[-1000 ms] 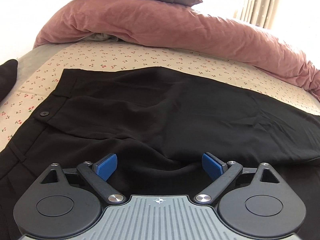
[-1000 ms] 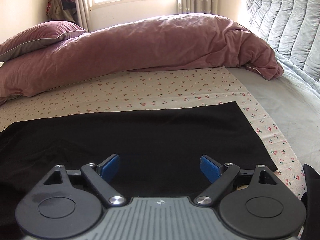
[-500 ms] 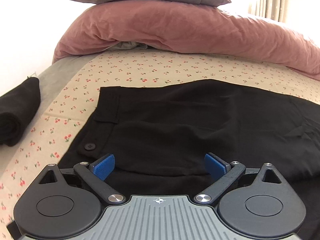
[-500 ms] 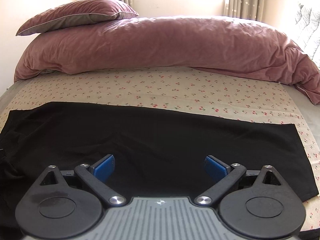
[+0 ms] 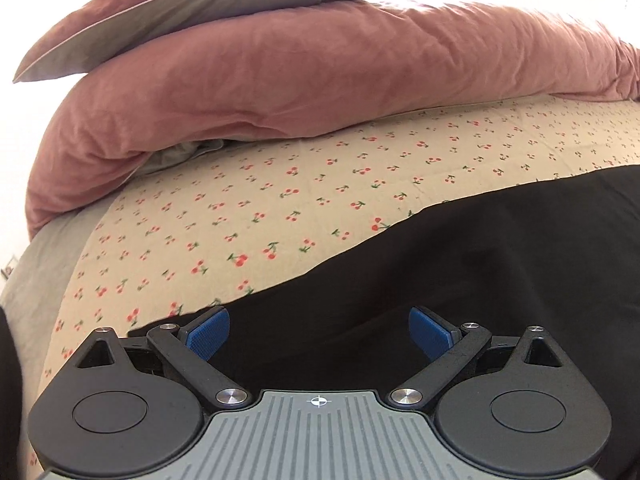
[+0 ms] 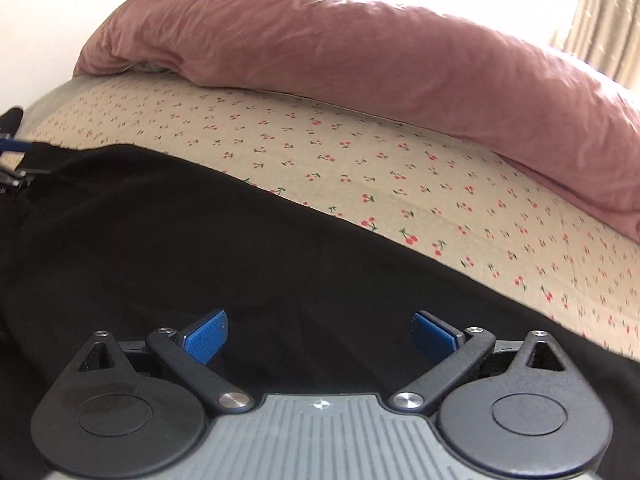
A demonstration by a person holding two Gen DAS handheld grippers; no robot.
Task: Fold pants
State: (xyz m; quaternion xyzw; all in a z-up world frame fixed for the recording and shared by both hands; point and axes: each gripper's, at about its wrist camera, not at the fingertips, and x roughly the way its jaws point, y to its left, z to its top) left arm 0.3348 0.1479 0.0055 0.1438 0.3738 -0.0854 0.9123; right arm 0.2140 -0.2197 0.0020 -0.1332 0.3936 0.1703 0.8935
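Observation:
Black pants (image 5: 480,256) lie flat on a cherry-print sheet (image 5: 280,184) on the bed. My left gripper (image 5: 319,334) is open and low over the pants' left end, its left pad near the fabric's edge. My right gripper (image 6: 320,334) is open and low over the black pants (image 6: 200,240), further right along them. Neither holds fabric. The left gripper's tip shows at the far left of the right wrist view (image 6: 12,160).
A pink duvet (image 5: 320,72) with a pillow (image 5: 208,4) on it lies along the far side of the bed; it also shows in the right wrist view (image 6: 360,52). Grey sheet (image 5: 36,264) borders the left. Curtains (image 6: 604,28) hang at the back right.
Both grippers have moved left and dropped close to the pants. The left one now sits at the pants' left end; the waistband button is out of view. Both stay open.

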